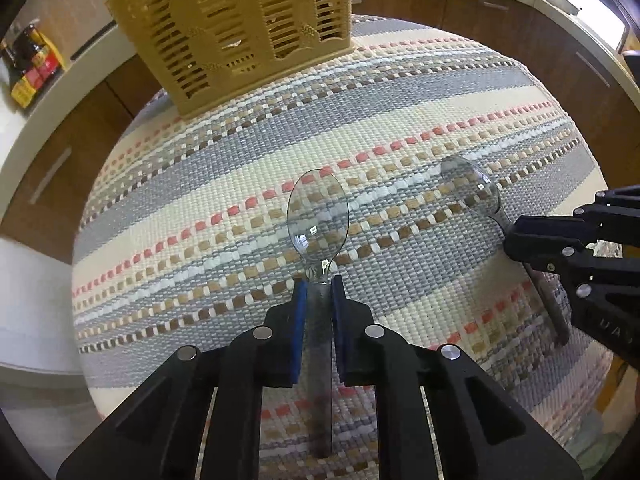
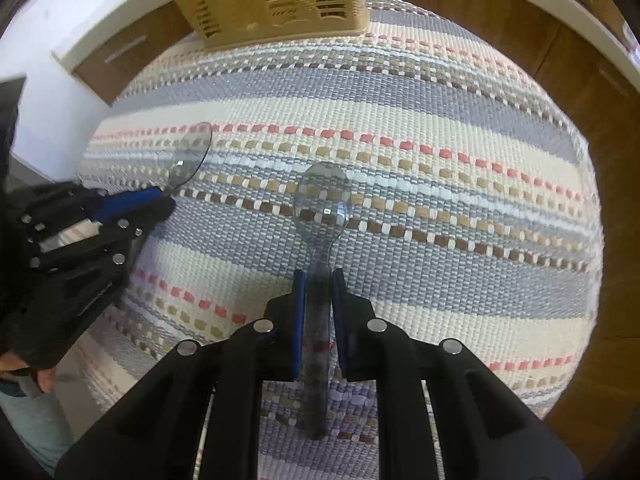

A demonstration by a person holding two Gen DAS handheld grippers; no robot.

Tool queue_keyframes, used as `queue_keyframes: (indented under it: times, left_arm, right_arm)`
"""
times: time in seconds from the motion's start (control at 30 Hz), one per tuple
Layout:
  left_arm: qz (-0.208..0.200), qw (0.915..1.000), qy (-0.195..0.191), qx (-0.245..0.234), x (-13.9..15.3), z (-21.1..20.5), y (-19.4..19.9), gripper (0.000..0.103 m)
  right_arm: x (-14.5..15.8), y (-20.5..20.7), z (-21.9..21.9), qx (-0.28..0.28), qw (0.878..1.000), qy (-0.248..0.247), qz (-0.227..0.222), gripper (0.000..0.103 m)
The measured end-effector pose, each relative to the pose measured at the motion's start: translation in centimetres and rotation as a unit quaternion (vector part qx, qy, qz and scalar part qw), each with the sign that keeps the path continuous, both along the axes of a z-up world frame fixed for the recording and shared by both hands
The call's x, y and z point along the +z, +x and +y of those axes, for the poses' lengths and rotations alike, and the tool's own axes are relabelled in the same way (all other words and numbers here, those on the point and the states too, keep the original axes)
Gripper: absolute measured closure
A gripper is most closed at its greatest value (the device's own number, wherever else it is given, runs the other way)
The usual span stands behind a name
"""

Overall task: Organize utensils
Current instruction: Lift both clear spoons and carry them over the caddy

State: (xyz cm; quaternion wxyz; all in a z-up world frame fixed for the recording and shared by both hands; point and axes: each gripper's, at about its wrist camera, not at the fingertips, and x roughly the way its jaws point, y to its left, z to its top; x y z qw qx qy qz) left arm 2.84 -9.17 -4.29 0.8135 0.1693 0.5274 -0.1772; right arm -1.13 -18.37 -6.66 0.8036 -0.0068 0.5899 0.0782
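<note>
Both tongs are closed on clear spoon handles: left tongs (image 1: 319, 282) hold the left spoon (image 1: 318, 216), right tongs (image 2: 319, 272) the right spoon (image 2: 324, 204). Lift each level, then steer toward the basket (image 1: 240, 28) at frame top.

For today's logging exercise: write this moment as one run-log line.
left gripper: shut on left spoon | right gripper: shut on right spoon | basket: behind, on mat
</note>
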Motion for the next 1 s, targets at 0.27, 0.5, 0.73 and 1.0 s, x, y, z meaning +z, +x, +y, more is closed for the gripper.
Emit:
queue_keyframes:
  times: [0.27,0.5,0.73,1.0]
  left_arm:
    - [-0.073,0.9932,-0.088,0.026,4.9,3.2,-0.6,0.093]
    - [-0.212,0.9533,-0.21,0.046,14.8,5.8,1.0,0.093]
    - [-0.353,0.8936,-0.269,0.069,20.0,6.1,4.9,0.093]
    - [-0.38,0.8632,-0.321,0.087,19.8,7.0,10.2,0.093]
  right_arm:
    - [3.3,-0.6,0.8,0.023,0.996,0.057,-0.069,0.093]
    - [13.4,0.5,-0.8,0.049,0.954,0.14,-0.261,0.093]
    - [19.6,4.4,-2.6,0.009,0.891,0.176,-0.419,0.093]
    - [18.5,11.7,-4.1,-0.065,0.86,0.206,-0.462,0.093]
